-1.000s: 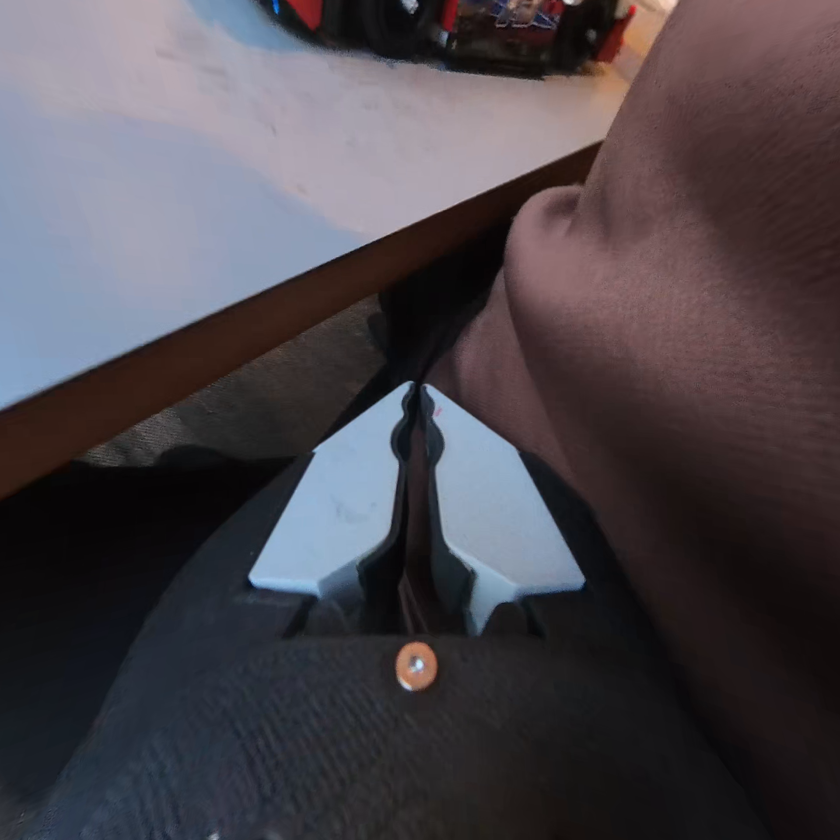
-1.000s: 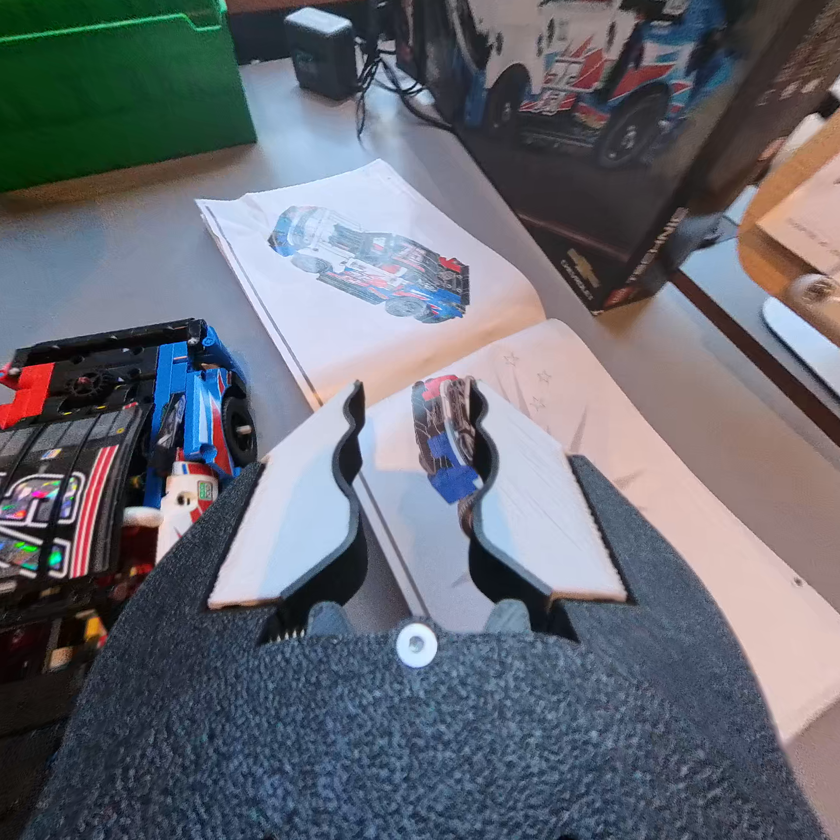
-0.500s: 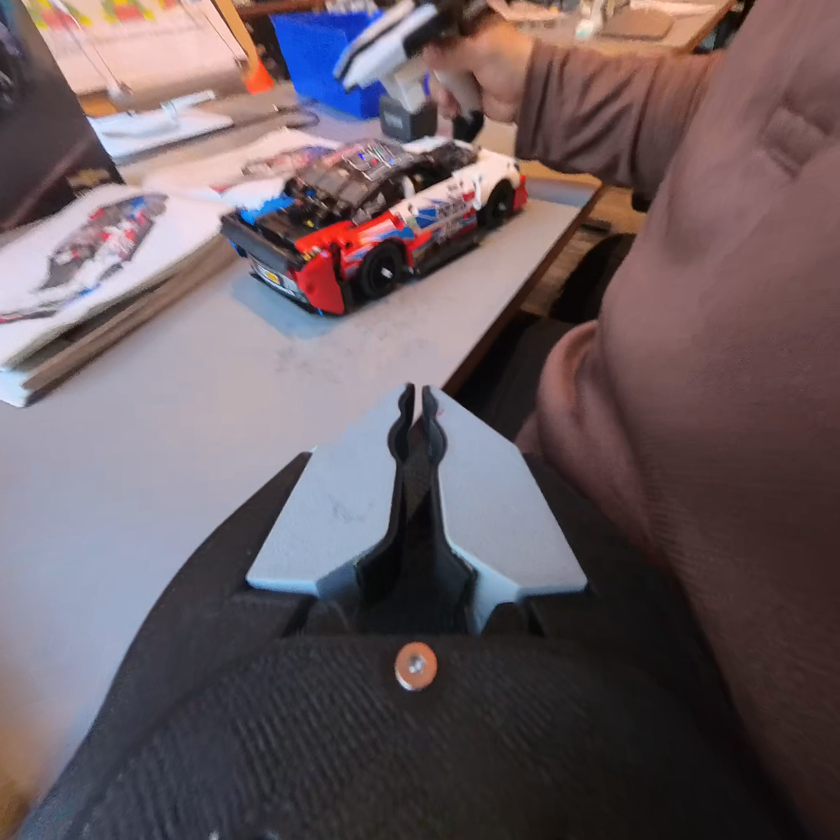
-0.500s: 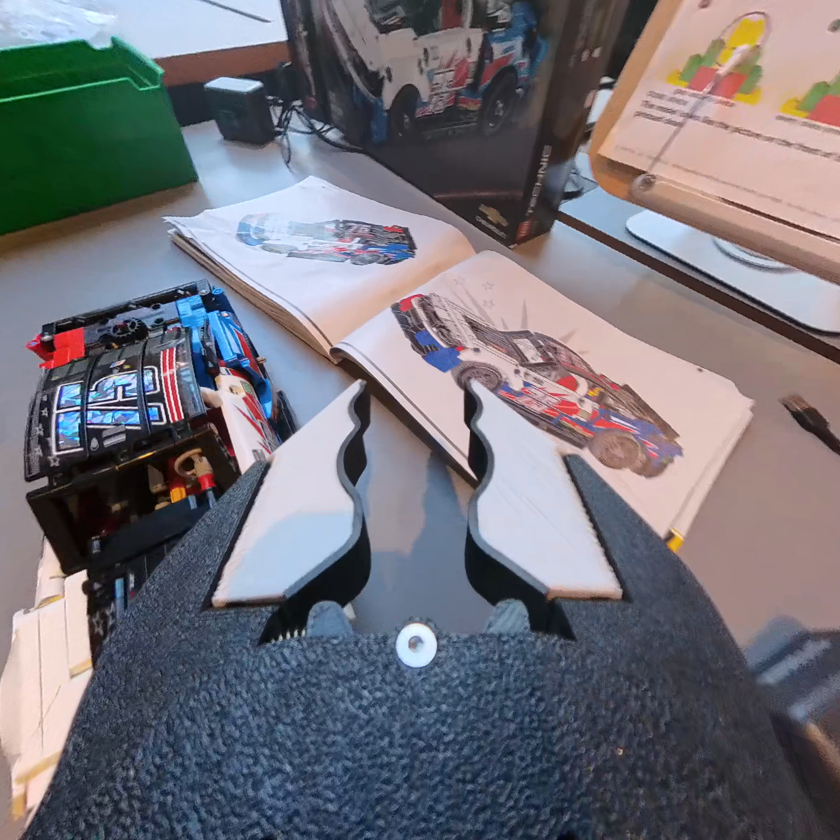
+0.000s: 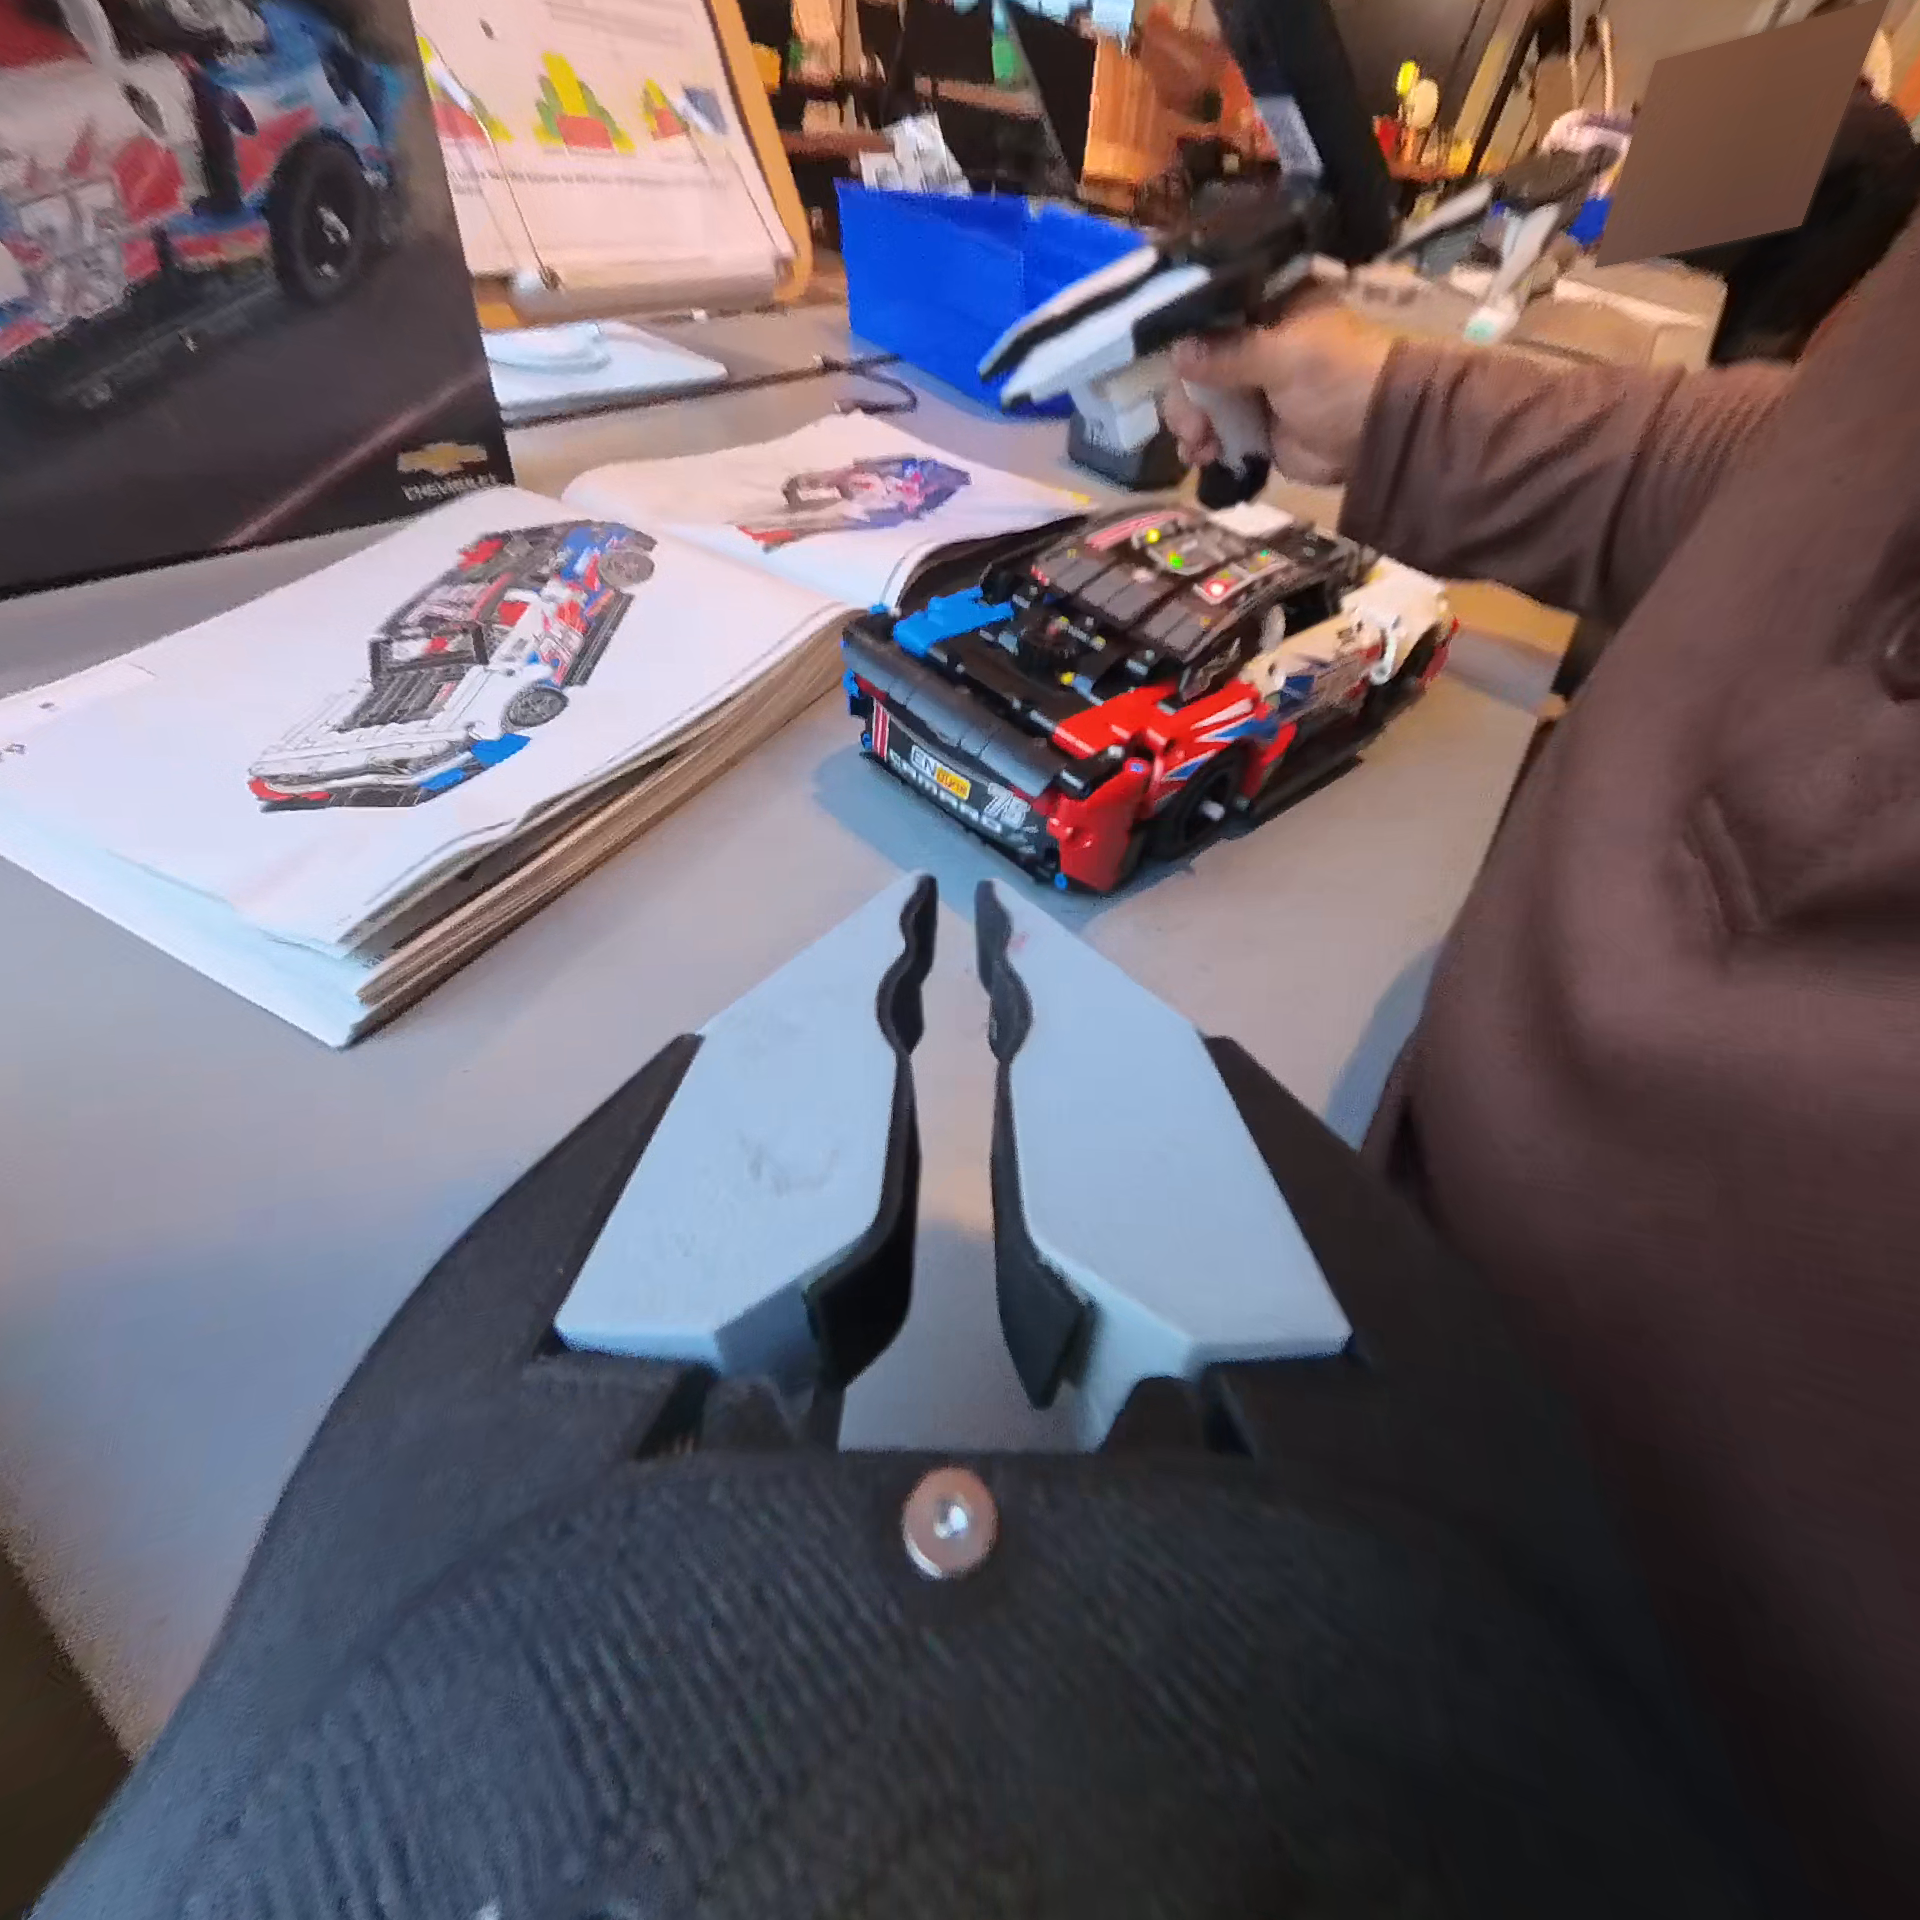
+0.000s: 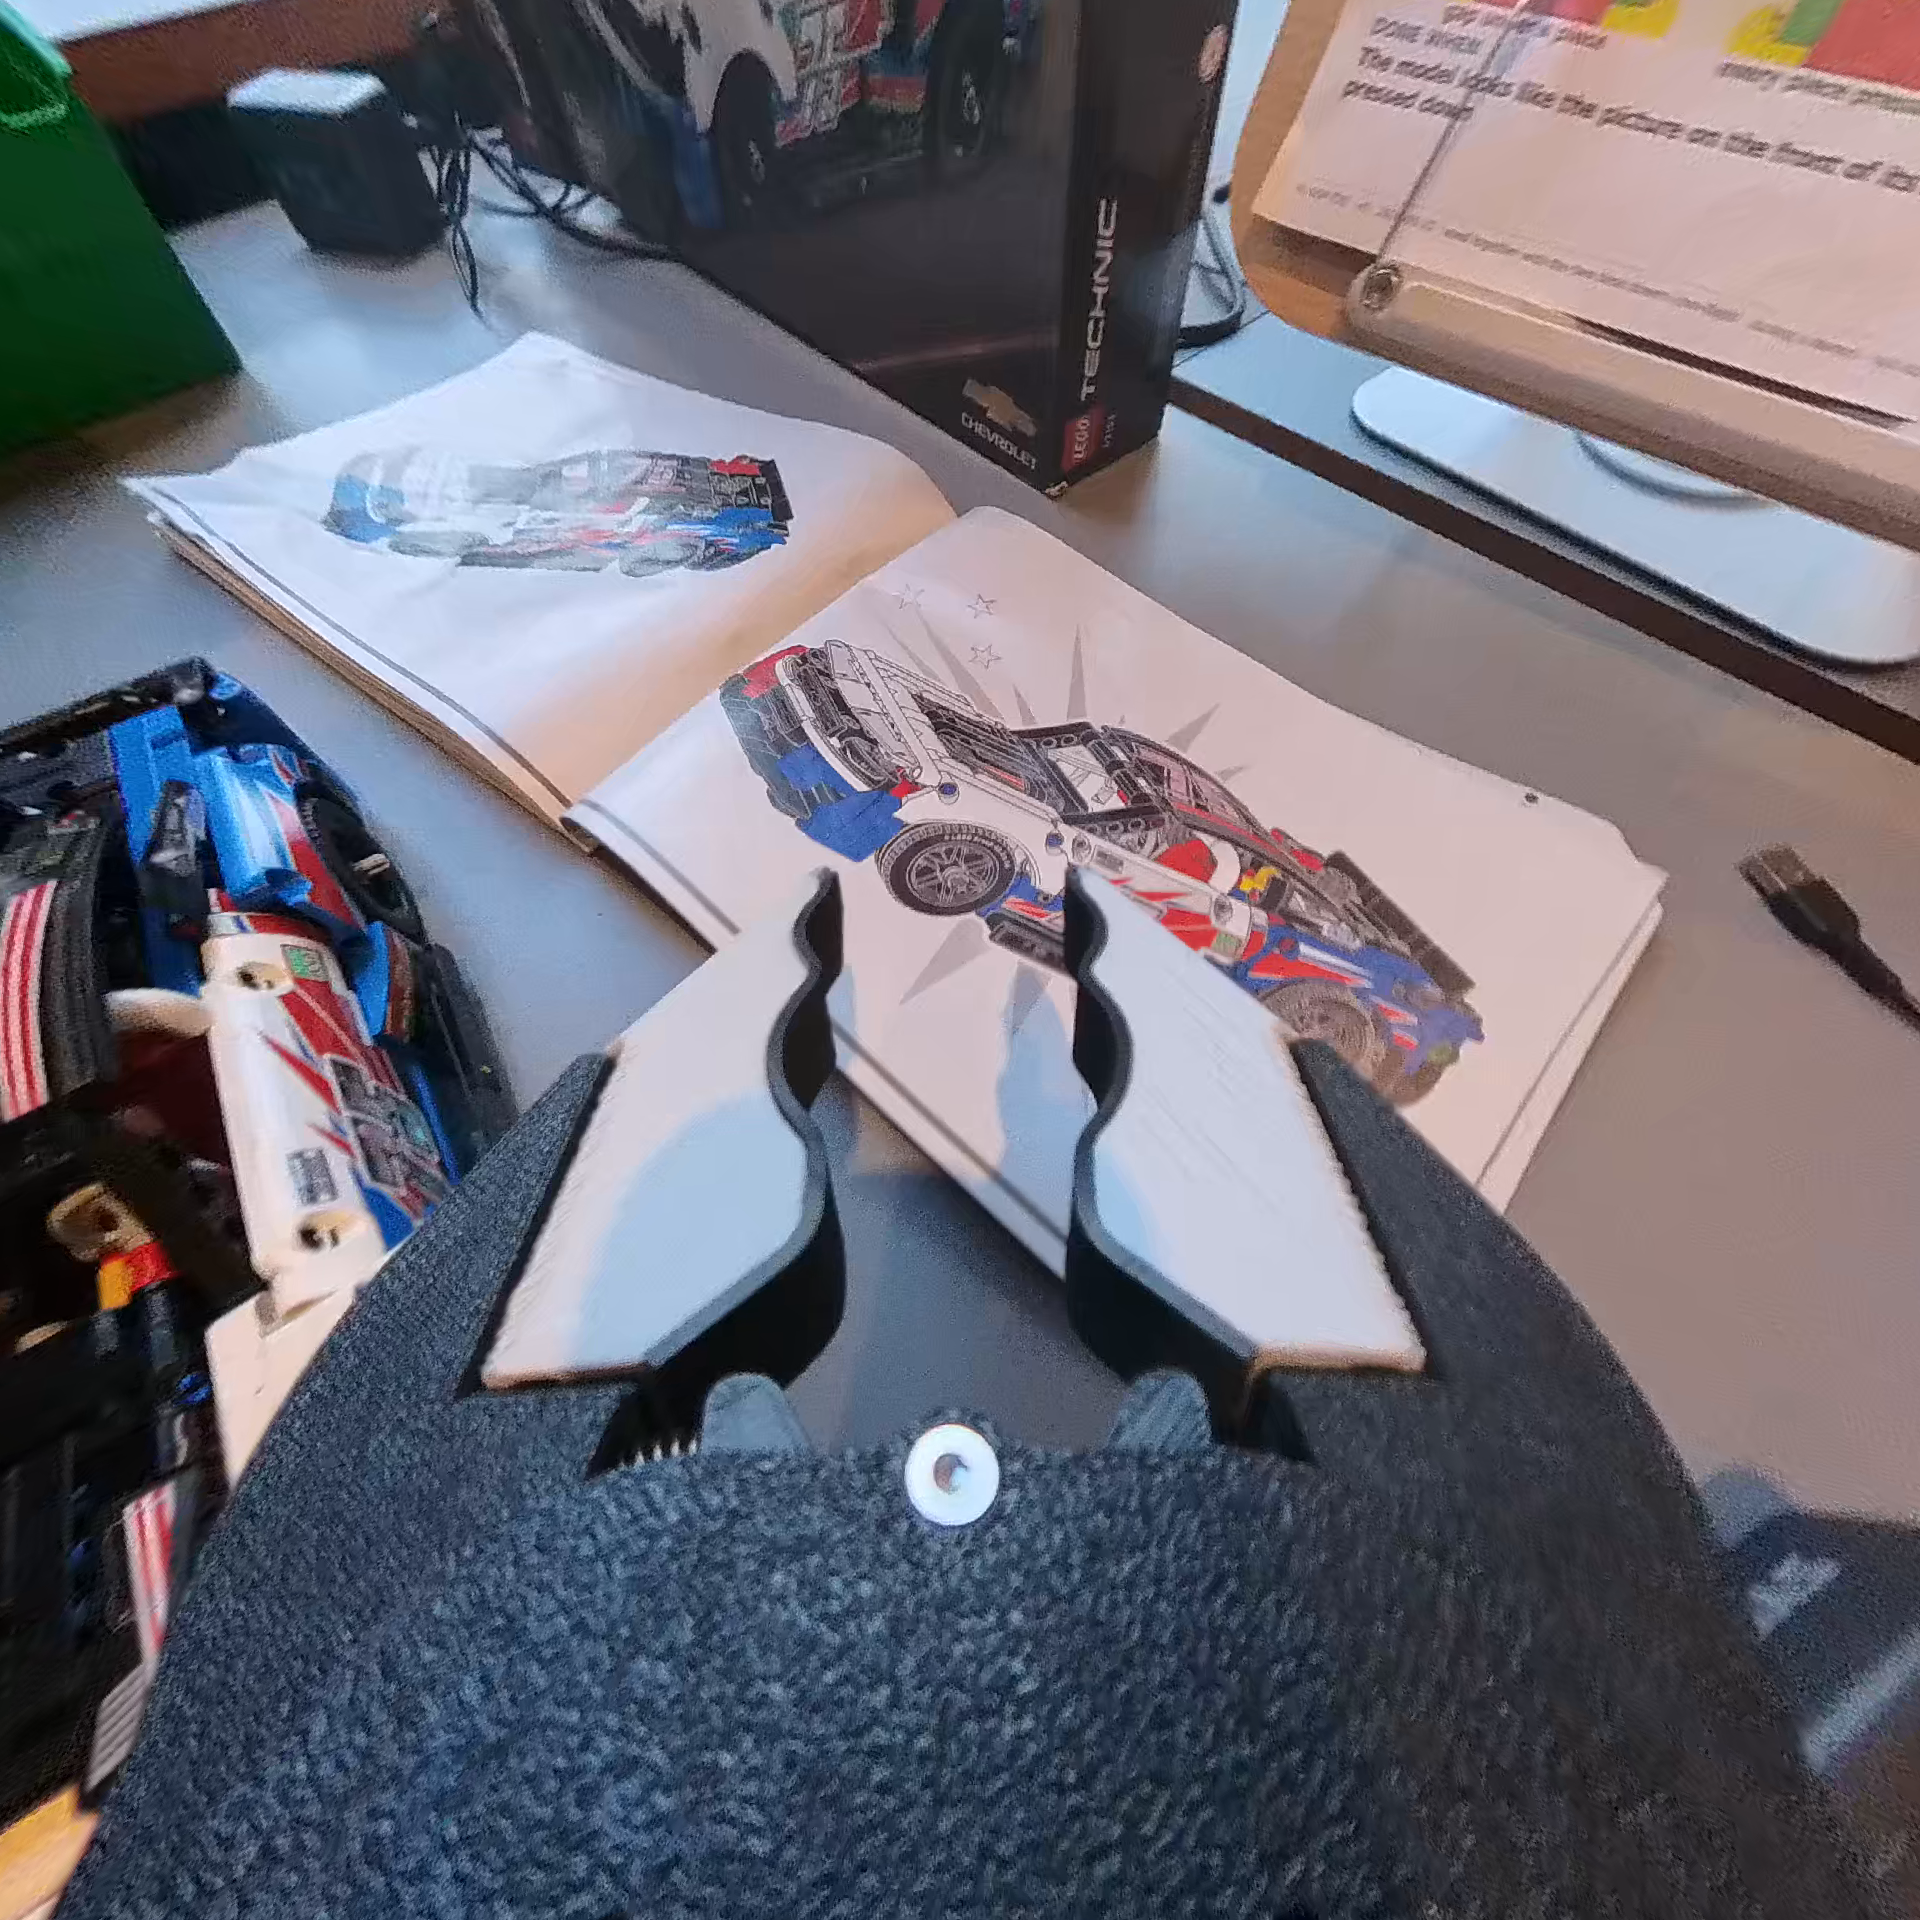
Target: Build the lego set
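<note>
Lego car (image 5: 1148,691) now ahead of left tool (image 5: 951,904) (barely parted); right tool (image 6: 951,894) still spread.

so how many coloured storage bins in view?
2: a blue plastic bin behind the red, white and black lego car, and a green plastic bin at the far left. Others may be hidden.

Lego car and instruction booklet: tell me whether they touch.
Cannot tell. In the left wrist view the lego car sits right against the instruction booklet, hiding any gap; in the right wrist view a strip of table seems to separate them.
</note>
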`<state>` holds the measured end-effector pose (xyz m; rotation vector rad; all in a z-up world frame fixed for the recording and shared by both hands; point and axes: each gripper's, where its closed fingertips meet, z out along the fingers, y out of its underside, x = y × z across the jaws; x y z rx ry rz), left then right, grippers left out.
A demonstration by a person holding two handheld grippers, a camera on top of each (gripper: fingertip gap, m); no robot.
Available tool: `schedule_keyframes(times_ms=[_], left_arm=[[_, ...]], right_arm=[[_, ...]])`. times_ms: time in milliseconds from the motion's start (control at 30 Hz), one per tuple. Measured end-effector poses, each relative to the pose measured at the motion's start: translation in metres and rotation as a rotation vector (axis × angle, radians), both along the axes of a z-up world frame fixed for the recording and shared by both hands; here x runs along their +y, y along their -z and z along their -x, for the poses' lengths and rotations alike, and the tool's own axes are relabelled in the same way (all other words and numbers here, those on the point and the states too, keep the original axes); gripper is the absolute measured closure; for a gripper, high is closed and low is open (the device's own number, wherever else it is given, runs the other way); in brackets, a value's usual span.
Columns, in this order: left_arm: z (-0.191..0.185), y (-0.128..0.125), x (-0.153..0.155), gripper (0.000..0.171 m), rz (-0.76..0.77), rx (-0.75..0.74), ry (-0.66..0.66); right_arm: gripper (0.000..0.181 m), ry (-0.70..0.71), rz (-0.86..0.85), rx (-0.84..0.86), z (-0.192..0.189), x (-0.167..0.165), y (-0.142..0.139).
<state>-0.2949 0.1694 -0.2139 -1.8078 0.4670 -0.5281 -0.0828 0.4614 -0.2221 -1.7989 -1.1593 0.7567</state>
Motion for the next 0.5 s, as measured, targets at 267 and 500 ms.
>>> schedule_keyframes(times_ms=[267,500], left_arm=[[0.009,0.001,0.016,0.171,0.116,-0.187,0.069],[0.014,0.002,0.02,0.171,0.139,-0.228,0.048]], right_arm=[[0.143,-0.094,0.052,-0.077,0.038,0.011,0.017],[0.142,-0.206,0.043,-0.13,0.068,-0.002,0.023]])
